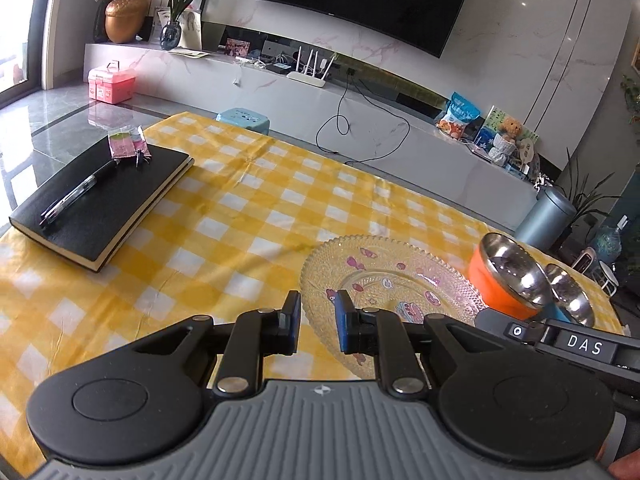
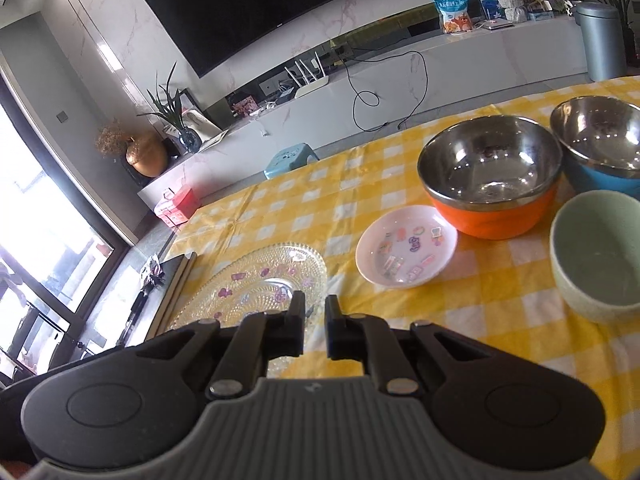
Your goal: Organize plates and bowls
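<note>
Steel-lined orange bowl (image 2: pixel 490 178), blue bowl (image 2: pixel 600 148) and green bowl (image 2: pixel 600 252) are empty, near the table's right edge. Glass plate (image 2: pixel 256 284) lies beside pink saucer (image 2: pixel 406 246). Left gripper (image 1: pixel 318 322) and right gripper (image 2: pixel 315 326) are released, grasping nothing.

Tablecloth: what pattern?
Yellow-and-white checks on the tablecloth; clearest in the left wrist view.

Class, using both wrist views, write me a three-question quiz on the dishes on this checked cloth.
1. True or false: the small pink plate is stacked on the glass plate.
2. Which bowl stands nearest the pink plate? A) orange bowl B) blue bowl C) green bowl
3. Fill in: the left tool's fingers straddle the glass plate's ____.

Key: 1 false, they lie apart; 2 A; 3 rim.
</note>
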{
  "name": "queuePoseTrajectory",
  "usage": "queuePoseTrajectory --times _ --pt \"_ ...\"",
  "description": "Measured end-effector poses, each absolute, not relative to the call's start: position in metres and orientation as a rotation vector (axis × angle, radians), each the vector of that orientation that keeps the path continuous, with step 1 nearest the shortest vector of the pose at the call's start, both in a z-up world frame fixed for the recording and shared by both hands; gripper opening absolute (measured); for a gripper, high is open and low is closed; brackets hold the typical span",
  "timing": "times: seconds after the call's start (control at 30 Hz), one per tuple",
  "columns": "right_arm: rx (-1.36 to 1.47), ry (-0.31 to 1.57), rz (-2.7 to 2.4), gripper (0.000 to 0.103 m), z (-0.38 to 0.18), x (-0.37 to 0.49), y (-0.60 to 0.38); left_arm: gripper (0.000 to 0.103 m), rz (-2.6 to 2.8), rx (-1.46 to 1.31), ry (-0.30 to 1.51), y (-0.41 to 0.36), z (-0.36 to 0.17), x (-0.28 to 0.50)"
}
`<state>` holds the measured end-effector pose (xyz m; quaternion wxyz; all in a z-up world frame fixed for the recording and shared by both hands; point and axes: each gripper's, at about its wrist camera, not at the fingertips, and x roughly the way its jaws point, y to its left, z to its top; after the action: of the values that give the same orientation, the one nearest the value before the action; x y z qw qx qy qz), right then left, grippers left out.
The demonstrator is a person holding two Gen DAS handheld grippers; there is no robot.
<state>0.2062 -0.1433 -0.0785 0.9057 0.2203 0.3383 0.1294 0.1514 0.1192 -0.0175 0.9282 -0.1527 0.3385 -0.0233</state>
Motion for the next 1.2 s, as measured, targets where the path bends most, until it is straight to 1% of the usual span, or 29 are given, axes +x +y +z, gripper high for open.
queuePoseTrajectory --times 0.23,0.53,0.8,1.2 --pt "0.457 0.715 0.267 0.008 -0.073 0.146 -0.169 0.020 -0.080 -0.365 0.703 0.109 -0.017 0.101" --pt "0.494 0.776 0.245 0.008 -0.101 0.098 -0.196 0.020 -0.101 -0.351 0.754 0.093 -0.038 0.076" --pt "0.445 0.781 0.260 0.008 -0.115 0.099 -0.186 0.020 -0.067 -0.350 0.768 0.098 -0.056 0.071" --pt "0.354 0.781 0.257 0.009 -0.124 0.111 -0.175 0.019 -0.043 -0.305 0.778 0.093 -0.069 0.077"
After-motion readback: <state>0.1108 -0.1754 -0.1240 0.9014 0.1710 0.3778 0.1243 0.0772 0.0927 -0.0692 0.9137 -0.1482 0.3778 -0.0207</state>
